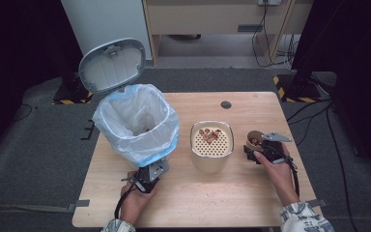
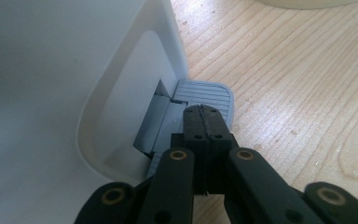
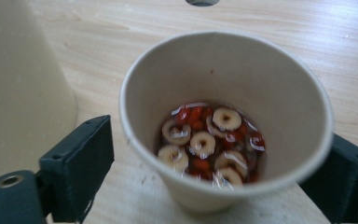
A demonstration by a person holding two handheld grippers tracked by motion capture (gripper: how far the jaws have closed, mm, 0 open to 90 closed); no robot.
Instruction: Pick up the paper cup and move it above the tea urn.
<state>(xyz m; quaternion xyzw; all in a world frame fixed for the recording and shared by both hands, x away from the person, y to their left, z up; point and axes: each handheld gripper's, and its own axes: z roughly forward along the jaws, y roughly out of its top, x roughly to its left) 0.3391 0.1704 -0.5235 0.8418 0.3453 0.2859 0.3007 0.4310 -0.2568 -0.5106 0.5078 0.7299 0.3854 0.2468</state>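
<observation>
A wooden tabletop (image 1: 232, 193) carries three things in a row across its middle. Toward the left edge stands a white pedal bin (image 1: 137, 123) lined with a pale bag, its grey lid (image 1: 112, 65) swung up and back past the far left corner. The left gripper (image 1: 147, 179) sits at the bin's foot on the near side; in the left gripper view its fingers (image 2: 204, 126) are pressed fully together with nothing between them, their tips resting on the ribbed grey pedal (image 2: 209, 93) that juts from the bin's base.

In the middle stands a cream container with a perforated strainer top (image 1: 212, 142), a few reddish pieces lying at the strainer's far end. It is just beside the bin, with a narrow strip of bare wood between them.

Nearer the right edge is a paper cup (image 1: 254, 139), standing between the spread fingers of the right gripper (image 1: 263, 150). In the right gripper view the cup (image 3: 223, 116) holds pale sliced rings and red pieces in liquid; one finger (image 3: 81, 163) stands a little off the cup's wall, the other is close against it at the frame's edge, so no firm grip shows.

The near half of the tabletop is open wood, and a wide band is free along the far edge.
</observation>
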